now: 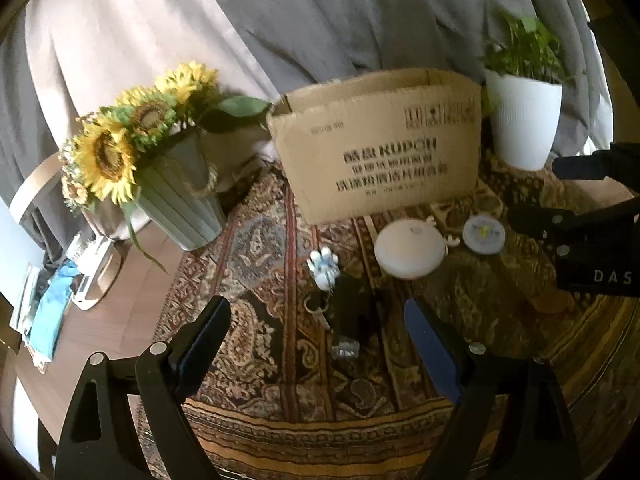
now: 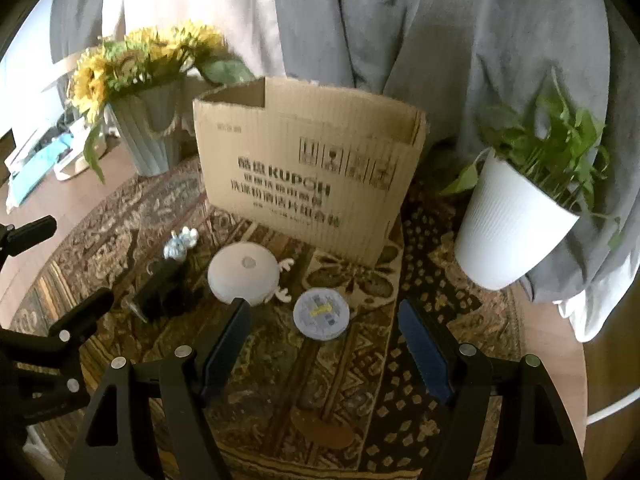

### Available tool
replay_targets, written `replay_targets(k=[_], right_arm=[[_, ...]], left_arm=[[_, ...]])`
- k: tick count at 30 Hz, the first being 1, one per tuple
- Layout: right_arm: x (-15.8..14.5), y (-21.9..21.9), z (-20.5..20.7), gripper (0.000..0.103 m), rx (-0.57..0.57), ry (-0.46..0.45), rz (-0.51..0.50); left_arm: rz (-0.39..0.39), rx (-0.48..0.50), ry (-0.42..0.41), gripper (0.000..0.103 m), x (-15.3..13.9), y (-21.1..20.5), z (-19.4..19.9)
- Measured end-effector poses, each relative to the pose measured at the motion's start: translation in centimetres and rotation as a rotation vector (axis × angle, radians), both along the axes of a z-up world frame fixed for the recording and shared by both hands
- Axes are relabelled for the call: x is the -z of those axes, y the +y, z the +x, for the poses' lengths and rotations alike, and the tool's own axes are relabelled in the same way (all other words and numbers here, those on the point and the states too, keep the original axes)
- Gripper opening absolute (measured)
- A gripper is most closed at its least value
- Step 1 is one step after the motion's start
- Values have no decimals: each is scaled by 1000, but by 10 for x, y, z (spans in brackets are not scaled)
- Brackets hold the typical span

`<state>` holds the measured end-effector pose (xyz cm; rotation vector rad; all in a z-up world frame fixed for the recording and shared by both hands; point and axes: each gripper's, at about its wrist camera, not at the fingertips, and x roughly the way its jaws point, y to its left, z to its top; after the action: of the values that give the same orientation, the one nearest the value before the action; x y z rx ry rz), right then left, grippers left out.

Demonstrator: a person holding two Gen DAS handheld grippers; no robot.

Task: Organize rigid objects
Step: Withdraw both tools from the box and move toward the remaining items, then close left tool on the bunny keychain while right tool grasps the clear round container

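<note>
An open cardboard box (image 1: 380,148) (image 2: 308,168) stands at the back of a round table with a patterned cloth (image 1: 260,360). In front of it lie a white round lamp with antlers (image 1: 410,248) (image 2: 244,274), a small round tin (image 1: 483,234) (image 2: 321,313), a black key case with keys (image 1: 350,312) (image 2: 160,290) and a white-blue figurine (image 1: 325,266) (image 2: 180,244). My left gripper (image 1: 316,336) is open, hovering just before the key case. My right gripper (image 2: 324,340) is open, its jaws either side of the tin, a little above it.
A grey vase of sunflowers (image 1: 176,196) (image 2: 148,128) stands at the back left. A white pot with a green plant (image 1: 524,120) (image 2: 512,224) stands at the back right. Grey and beige curtains hang behind. The table edge curves near the bottom; clutter lies on the floor (image 1: 52,304) at left.
</note>
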<state>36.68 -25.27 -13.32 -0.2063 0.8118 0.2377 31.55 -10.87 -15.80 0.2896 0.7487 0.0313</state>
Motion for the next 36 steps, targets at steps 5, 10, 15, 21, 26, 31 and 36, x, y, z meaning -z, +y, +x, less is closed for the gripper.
replay_targets(k=[5, 10, 15, 21, 26, 31, 36], right_arm=[[14, -1, 3, 77, 1, 28, -15], [23, -1, 10, 77, 13, 35, -36], [29, 1, 18, 77, 9, 31, -49], [37, 0, 29, 77, 20, 32, -54], [44, 0, 41, 77, 27, 53, -39], [50, -2, 50, 77, 34, 76, -15], [59, -5, 54, 77, 31, 101, 0]], left_arm=[[-19, -10, 39, 89, 16, 1, 9], [-16, -30, 46, 84, 27, 2, 18], [-6, -44, 48, 82, 34, 2, 25], [-11, -75, 76, 73, 42, 4, 39], [-31, -84, 121, 64, 49, 5, 52], [-47, -74, 147, 59, 54, 2, 58], [-57, -65, 188, 50, 62, -1, 63]])
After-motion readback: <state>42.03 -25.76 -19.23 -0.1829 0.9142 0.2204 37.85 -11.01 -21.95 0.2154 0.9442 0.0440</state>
